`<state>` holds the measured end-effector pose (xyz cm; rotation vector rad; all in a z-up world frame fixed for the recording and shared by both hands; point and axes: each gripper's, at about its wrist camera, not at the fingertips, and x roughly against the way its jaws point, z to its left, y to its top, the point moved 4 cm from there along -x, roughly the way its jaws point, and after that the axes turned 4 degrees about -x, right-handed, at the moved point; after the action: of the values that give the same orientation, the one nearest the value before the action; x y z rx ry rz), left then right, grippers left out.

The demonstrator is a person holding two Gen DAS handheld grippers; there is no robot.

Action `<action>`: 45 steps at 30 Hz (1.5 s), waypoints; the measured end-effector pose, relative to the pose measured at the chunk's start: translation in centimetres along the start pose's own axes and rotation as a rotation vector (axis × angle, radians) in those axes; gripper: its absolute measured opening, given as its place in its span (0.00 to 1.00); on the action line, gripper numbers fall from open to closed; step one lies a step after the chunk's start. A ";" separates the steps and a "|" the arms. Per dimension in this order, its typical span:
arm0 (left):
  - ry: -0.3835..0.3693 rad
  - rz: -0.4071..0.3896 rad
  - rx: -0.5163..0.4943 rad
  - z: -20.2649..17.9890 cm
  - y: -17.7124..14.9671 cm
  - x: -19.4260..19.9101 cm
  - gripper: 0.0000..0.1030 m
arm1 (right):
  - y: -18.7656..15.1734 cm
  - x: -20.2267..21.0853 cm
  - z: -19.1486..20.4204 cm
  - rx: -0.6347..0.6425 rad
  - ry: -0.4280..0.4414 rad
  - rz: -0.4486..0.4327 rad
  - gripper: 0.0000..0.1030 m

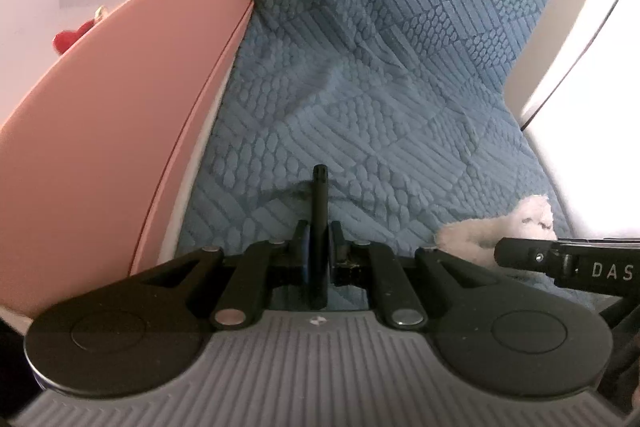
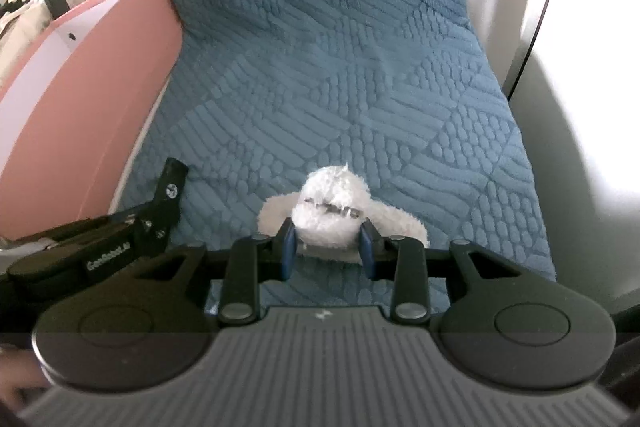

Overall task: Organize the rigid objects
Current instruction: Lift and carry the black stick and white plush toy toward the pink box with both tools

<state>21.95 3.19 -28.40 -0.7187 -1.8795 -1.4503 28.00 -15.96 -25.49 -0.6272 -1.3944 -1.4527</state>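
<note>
My left gripper (image 1: 319,247) is shut on a thin black pen-like stick (image 1: 319,211) that points forward over the blue textured cloth (image 1: 380,67). A pink open box (image 1: 120,115) stands right beside it on the left, with a red item (image 1: 70,37) inside. My right gripper (image 2: 327,247) has its blue-padded jaws on either side of a white fluffy plush object (image 2: 332,211) with a metal clip on it, lying on the cloth (image 2: 320,67). The plush also shows in the left wrist view (image 1: 504,227). The left gripper's body (image 2: 120,239) shows in the right wrist view.
The pink box (image 2: 80,107) borders the cloth's left side. White surfaces with thin black wires (image 1: 600,27) lie to the right of the cloth. The right gripper's body (image 1: 568,263) sits close on the left gripper's right.
</note>
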 end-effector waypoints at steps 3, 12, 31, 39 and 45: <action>0.002 -0.009 -0.004 -0.2 0.2 -0.3 0.11 | 0.0 -0.3 0.0 0.006 -0.005 -0.005 0.35; 0.030 -0.052 -0.057 -1.0 0.5 -1.1 0.11 | 0.6 -1.1 0.0 -0.019 -0.005 -0.025 0.38; -0.088 -0.060 0.049 -1.7 2.3 1.8 0.11 | 2.5 1.1 1.1 -0.015 -0.046 -0.031 0.33; -0.089 -0.093 0.063 -1.2 5.2 5.6 0.11 | 3.7 4.0 2.6 0.028 -0.032 -0.059 0.33; -0.073 -0.120 0.067 -1.4 6.8 7.8 0.11 | 4.2 6.0 3.5 0.056 0.000 -0.068 0.33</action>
<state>22.30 3.74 -17.94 -0.6447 -2.0485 -1.4444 28.53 -13.77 -17.71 -0.5488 -1.4640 -1.4616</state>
